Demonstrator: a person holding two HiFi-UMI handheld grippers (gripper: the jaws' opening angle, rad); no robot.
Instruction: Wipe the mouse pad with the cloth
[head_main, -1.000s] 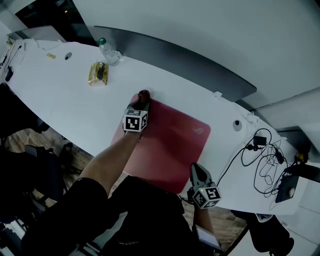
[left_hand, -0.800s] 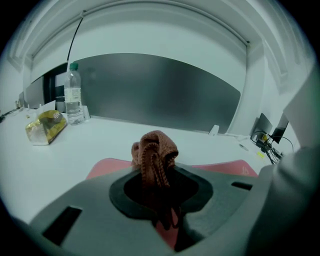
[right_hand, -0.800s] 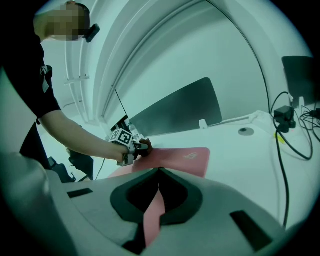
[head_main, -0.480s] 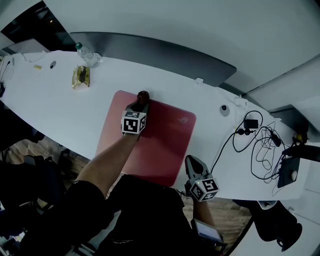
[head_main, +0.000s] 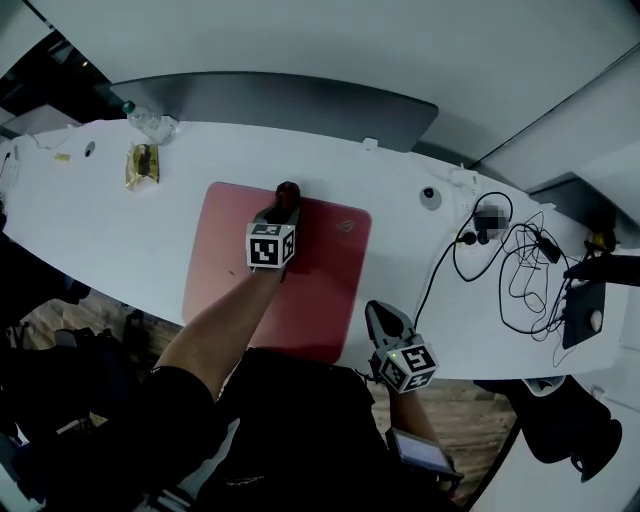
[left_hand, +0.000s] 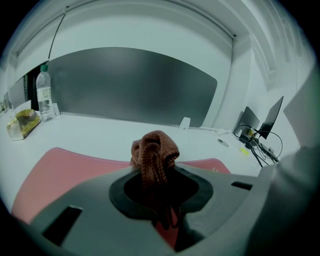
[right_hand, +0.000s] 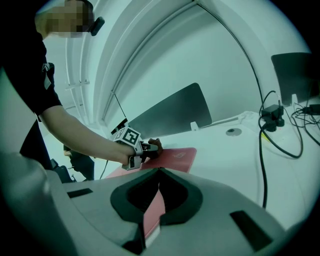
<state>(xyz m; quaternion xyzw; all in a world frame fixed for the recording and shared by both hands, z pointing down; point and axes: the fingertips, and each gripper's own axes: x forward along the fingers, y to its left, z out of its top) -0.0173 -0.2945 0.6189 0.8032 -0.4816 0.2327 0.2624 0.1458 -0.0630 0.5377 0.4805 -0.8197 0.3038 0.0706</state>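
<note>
A red mouse pad (head_main: 250, 270) lies on the white table (head_main: 110, 220). My left gripper (head_main: 286, 203) sits at the middle of the pad's far edge, shut on a bunched brown cloth (head_main: 288, 189) that rests on the pad. In the left gripper view the cloth (left_hand: 154, 150) sticks up from between the jaws over the pad (left_hand: 55, 175). My right gripper (head_main: 376, 312) is at the pad's right edge near the front corner. Its jaws are closed with the pad's edge (right_hand: 152, 210) pinched between them. From there I also see the left gripper (right_hand: 148, 148).
A water bottle (head_main: 148, 122) and a yellow snack packet (head_main: 141, 165) stand at the far left. A dark divider panel (head_main: 290, 100) runs along the table's back. Tangled black cables (head_main: 510, 270) and a grommet (head_main: 428, 197) lie to the right. The table's near edge runs by the right gripper.
The left gripper with the cloth has slid from the pad's far left corner to the middle of its far edge. The right gripper stays at the pad's right edge.
</note>
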